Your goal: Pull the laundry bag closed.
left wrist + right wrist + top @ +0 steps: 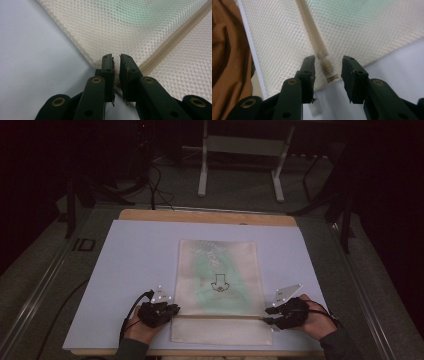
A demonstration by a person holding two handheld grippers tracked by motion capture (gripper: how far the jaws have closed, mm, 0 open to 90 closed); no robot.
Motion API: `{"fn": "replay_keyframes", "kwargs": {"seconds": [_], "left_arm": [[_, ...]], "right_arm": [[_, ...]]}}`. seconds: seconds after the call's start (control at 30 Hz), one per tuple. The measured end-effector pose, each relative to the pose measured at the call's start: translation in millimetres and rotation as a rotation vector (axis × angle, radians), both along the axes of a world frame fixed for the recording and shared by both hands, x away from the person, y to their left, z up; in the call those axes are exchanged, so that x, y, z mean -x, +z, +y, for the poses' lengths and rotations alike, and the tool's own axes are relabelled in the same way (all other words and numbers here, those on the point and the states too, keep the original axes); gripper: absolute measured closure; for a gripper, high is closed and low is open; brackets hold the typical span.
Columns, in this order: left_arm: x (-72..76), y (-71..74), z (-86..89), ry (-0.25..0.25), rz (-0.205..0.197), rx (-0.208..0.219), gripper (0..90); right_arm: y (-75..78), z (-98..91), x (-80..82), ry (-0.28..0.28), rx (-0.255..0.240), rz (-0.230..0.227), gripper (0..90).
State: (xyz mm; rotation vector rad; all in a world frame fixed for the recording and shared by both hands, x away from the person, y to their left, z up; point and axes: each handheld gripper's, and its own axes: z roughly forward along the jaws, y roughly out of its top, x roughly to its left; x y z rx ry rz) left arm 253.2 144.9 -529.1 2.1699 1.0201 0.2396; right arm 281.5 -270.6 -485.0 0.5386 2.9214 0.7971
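Note:
A cream mesh bag (217, 270) with a green garment (207, 265) inside lies flat in the middle of the pale sheet (135, 265). A beige zipper (220, 317) crosses it near the front. My left gripper (172, 309) sits at the zipper's left end. In the left gripper view, the left gripper (116, 57) stands almost closed, pinching the bag's edge (112, 27) where the zipper (170, 42) ends. My right gripper (267, 314) is at the zipper's right end. In the right gripper view, the right gripper (328, 60) is open, its jaws on either side of the zipper's ribbed end piece (328, 71).
The sheet covers a wooden table (207, 215) whose far edge shows. Behind it on the floor are a white stand (240, 150) and dark cables (155, 185). An orange-brown cloth (227, 62) hangs past the table's front edge in the right gripper view.

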Motion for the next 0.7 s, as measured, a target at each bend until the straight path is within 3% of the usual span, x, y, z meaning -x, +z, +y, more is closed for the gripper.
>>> {"fn": "replay_keyframes", "kwargs": {"seconds": [0.33, 0.7], "left_arm": [[2.5, 3.3, 2.6, 0.003, -0.032, -0.013, 78.4], [1.3, 4.9, 13.3, 0.067, -0.062, -0.007, 75.8]], "right_arm": [[-1.2, -5.6, -1.2, -0.066, -0.043, -0.024, 59.9], [-4.6, -23.5, -4.8, -0.204, -0.099, -0.053, 59.0]]}}
